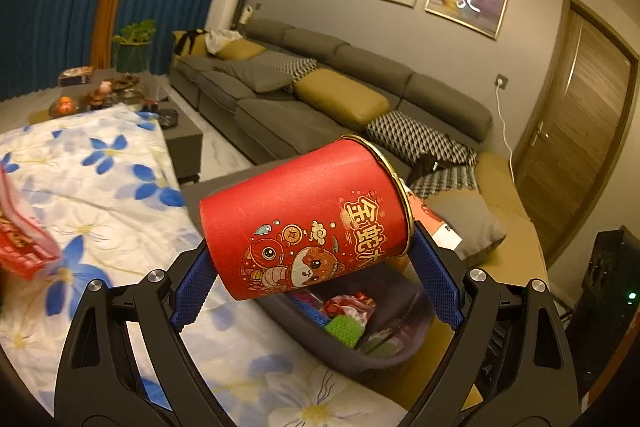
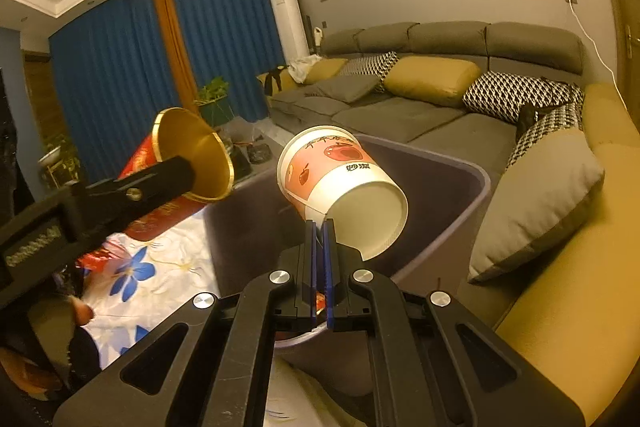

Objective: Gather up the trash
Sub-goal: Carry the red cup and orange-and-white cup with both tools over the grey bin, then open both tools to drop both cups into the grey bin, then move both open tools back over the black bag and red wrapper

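Observation:
My left gripper (image 1: 310,267) is shut on a red cup (image 1: 308,215) with cartoon prints and a gold rim, held sideways above the grey trash bin (image 1: 376,359). The bin holds several wrappers. In the right wrist view the red cup (image 2: 192,155) shows its gold inside at left, with the left gripper's black finger across it. My right gripper (image 2: 320,227) is shut on the wall of a white paper cup (image 2: 340,187) with apple prints, tilted over the bin (image 2: 448,179).
A floral cloth (image 1: 100,187) covers the table left of the bin. A red packet (image 1: 20,243) lies at its left edge. A grey sofa (image 1: 320,95) with yellow and patterned cushions runs behind. A wooden door (image 1: 576,131) is at right.

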